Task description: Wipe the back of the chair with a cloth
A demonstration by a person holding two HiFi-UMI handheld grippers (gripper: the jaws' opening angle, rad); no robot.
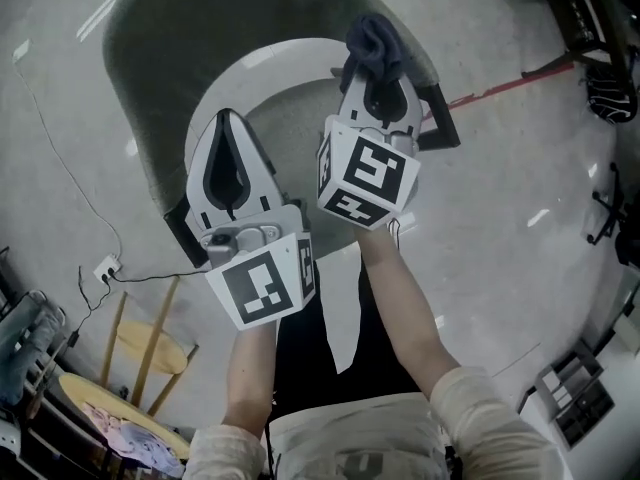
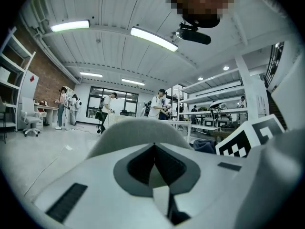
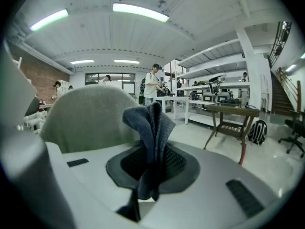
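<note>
- The right claw is pinching a dark cloth. The cloth sticks up past the tips.
- The left claw is pressed together with nothing in it.
- The chair back curves just ahead of the cloth and a bit to the left. The right claw is the nearer one.
- I cannot tell if the cloth touches the chair back.
- The claws hide part of the chair.

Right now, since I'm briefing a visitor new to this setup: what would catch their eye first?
The dark cloth pinched upright in the right tool, with the grey chair back rising just beyond it. Beside it, the left tool is shut on nothing, and past the chair, people stand about a bright workshop.
</note>
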